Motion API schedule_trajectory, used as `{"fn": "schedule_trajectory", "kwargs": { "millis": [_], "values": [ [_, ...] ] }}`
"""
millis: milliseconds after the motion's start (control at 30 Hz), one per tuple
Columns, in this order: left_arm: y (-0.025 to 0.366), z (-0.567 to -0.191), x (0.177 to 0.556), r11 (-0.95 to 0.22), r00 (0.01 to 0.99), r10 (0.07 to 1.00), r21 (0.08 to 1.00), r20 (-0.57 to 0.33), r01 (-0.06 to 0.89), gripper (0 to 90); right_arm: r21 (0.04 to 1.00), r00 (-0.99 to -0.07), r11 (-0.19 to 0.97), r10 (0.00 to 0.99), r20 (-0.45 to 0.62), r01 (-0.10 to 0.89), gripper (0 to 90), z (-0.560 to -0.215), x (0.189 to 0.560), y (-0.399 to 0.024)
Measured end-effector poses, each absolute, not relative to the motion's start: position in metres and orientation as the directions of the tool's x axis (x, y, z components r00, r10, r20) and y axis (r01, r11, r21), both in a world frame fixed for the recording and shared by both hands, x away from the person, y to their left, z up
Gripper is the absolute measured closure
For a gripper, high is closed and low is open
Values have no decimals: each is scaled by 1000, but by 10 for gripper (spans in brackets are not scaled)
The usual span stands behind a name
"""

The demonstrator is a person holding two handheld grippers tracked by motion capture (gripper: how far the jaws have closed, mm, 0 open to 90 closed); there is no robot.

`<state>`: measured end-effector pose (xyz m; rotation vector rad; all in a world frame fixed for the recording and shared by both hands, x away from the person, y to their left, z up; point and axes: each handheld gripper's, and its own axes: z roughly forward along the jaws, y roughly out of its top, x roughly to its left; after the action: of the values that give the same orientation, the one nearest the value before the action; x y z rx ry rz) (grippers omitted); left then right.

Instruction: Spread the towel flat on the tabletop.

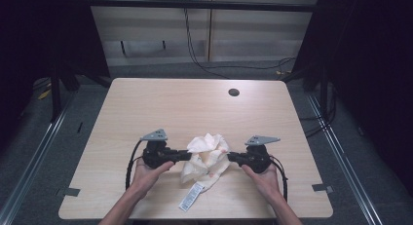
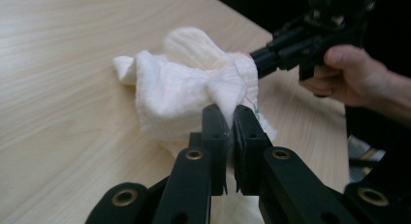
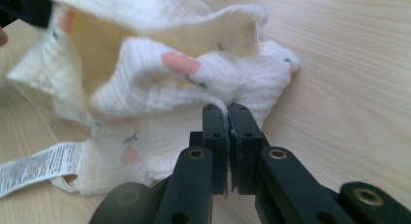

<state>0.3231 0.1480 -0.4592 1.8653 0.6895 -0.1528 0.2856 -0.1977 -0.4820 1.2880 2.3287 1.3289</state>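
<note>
We have the left gripper [image 2: 229, 110] clenched on a fold of the white cloth [image 1: 207, 159], its jaws nearly together with fabric pinched between the tips, and the right gripper [image 3: 228, 107] clamped the same way on the opposite side of the bundle. Seen from above, the left gripper [image 1: 187, 156] and right gripper [image 1: 230, 158] face each other across the crumpled cloth, which lies on the bench [image 1: 195, 105] near its front edge, about midway between the left and right edges. A white care label [image 1: 191, 196] trails from the cloth toward the front edge. We judge the main risk to be a thin bite: each gripper seems to hold only a small pucker, so pulling the hands apart could slip the fabric free, or lift a single layer and leave the rest bunched. Uneven pulling could also drag the bundle toward the front edge. We cannot tell how many layers each gripper has caught, since the jaw tips bury the pinch, and the cloth's true outline and corners are lost in the folds. The small pink printed marks [image 3: 180, 64] are too blurred to identify.
</note>
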Motion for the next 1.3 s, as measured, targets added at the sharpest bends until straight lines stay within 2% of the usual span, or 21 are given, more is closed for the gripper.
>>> {"fn": "schedule_trajectory", "kwargs": {
  "millis": [233, 500, 600, 633, 667, 700, 833, 900, 1033, 1133, 1167, 1233, 1300],
  "values": [
    [181, -453, 331, -136, 781, 426, 820, -457, 555, 856, 753, -590, 230, 768, 248, 616, 873, -481, 290, -211],
    [199, -463, 338, -103, 727, 487, 794, -485, 599, 864, 743, -556, 250, 808, 193, 621, 872, -477, 292, -221],
    [197, -473, 339, -143, 714, 508, 770, -482, 622, 862, 733, -552, 250, 810, 199, 632, 854, -480, 293, -225],
    [196, -474, 339, -155, 718, 505, 768, -479, 621, 858, 734, -556, 254, 807, 198, 630, 821, -481, 292, -224],
    [194, -475, 339, -162, 722, 502, 769, -476, 619, 839, 739, -564, 264, 805, 185, 620, 739, -480, 290, -222],
    [193, -475, 338, -165, 723, 499, 766, -479, 621, 839, 739, -564, 264, 805, 185, 620, 739, -480, 290, -222],
    [192, -474, 337, -188, 728, 496, 760, -473, 622, 822, 764, -564, 239, 803, 191, 600, 618, -472, 285, -223],
    [194, -476, 335, -204, 722, 493, 743, -485, 638, 831, 764, -573, 237, 794, 204, 600, 618, -470, 282, -224],
    [199, -480, 321, -306, 743, 496, 710, -449, 634, 831, 748, -629, 301, 752, 196, 592, 672, -473, 274, -214],
    [211, -481, 313, -318, 735, 515, 698, -442, 642, 771, 738, -634, 320, 751, 185, 594, 633, -476, 275, -205],
    [214, -478, 312, -314, 734, 526, 704, -430, 637, 676, 739, -624, 314, 760, 180, 596, 600, -475, 278, -203],
    [218, -471, 312, -272, 729, 545, 736, -413, 620, 594, 755, -608, 272, 768, 204, 596, 596, -472, 286, -204],
    [212, -462, 315, -271, 749, 534, 760, -392, 591, 576, 762, -612, 262, 761, 215, 593, 592, -467, 294, -202]
  ]
}}
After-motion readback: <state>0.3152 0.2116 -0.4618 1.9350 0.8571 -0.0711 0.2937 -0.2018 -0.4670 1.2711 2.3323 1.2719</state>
